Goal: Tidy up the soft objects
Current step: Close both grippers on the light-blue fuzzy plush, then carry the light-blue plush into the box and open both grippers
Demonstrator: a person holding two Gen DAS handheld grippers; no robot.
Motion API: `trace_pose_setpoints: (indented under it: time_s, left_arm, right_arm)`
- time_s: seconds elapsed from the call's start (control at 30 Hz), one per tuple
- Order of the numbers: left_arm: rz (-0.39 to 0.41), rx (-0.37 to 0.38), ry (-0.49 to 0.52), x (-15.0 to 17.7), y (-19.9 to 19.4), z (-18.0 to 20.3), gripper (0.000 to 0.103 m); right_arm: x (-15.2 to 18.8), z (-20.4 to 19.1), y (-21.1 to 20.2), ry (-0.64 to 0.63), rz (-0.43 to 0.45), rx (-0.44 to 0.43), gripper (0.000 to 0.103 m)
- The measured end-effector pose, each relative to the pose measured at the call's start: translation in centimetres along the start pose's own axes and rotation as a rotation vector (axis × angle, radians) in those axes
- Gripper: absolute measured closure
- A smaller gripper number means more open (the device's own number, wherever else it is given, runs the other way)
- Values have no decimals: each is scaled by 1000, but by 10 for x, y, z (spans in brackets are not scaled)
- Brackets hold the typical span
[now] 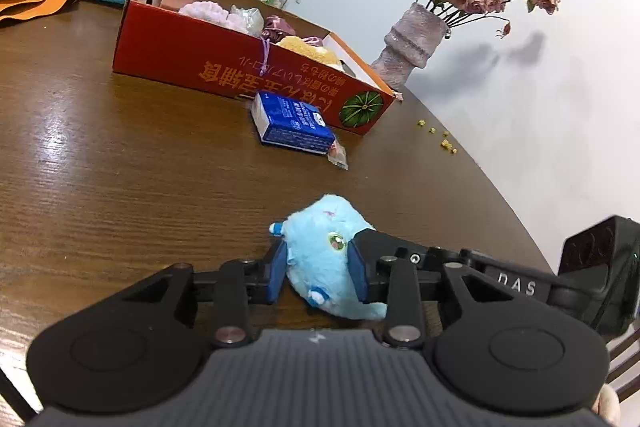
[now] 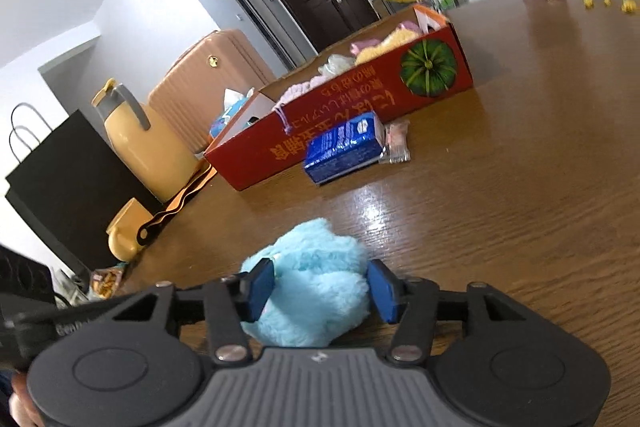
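Table: my work surface. Red box: already collecting soft items, apparently the destination. Blue plush toy: resting on the table nearby, squeezed by my left gripper; right gripper brackets it, contact uncertain.

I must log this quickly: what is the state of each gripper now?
Left gripper: closed on the blue plush toy.
Right gripper: around the same toy's other end; grip cannot be told.

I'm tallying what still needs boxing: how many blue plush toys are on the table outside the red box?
1. The blue plush toy lies on the table near the camera, between both grippers' jaws. Others may be hidden out of view.
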State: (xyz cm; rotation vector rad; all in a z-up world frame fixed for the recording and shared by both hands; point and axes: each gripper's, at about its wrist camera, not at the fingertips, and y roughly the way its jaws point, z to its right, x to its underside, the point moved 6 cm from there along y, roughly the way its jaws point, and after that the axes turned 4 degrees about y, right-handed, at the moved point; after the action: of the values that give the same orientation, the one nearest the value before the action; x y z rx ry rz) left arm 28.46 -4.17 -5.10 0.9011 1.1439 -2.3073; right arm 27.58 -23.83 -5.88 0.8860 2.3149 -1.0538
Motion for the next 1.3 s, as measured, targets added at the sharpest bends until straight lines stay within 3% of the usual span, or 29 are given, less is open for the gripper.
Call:
trace_pose_setpoints:
  time_s: [0.1,0.23,0.37,0.63,0.8,0.9,0.97,1.03,1.17,1.23,1.3]
  left_arm:
    - [4,26,-17,0,0,-6,75]
    - [21,35,-21,-6,-2,-9,75]
    - [68,61,5,-38,-6,-5,75]
    - [151,85,66,-154,35,3,76]
    - [86,-4,44,-197,95,-17,76]
    - [45,-38,45,-203,123,-31,76]
    - [9,-23,39,-205,138,-38,76]
    - [-24,-23,27,-204,150,-42,76]
    - [-44,-56,54,-196,166,-48,76]
    - [-45,-60,48,-195,166,-53,75]
    - [-40,-67,37,-198,160,-56,74]
  right_arm:
    - [-2,1,5,40,-20,-16,60]
    - [-6,-11,8,2,-17,3,63]
    - [-28,-28,3,-42,22,-8,63]
    - [-144,-51,23,-169,124,-1,63]
    - [-198,-28,87,-138,28,36,64]
    - [-209,-12,119,-146,-24,65,65]
    - [-213,-4,136,-139,-66,67,73]
    - [-214,4,153,-142,-106,115,73]
    - [-204,12,169,-216,-100,247,74]
    - [-202,12,167,-233,-89,258,74]
    - [-205,9,162,-229,-72,248,66]
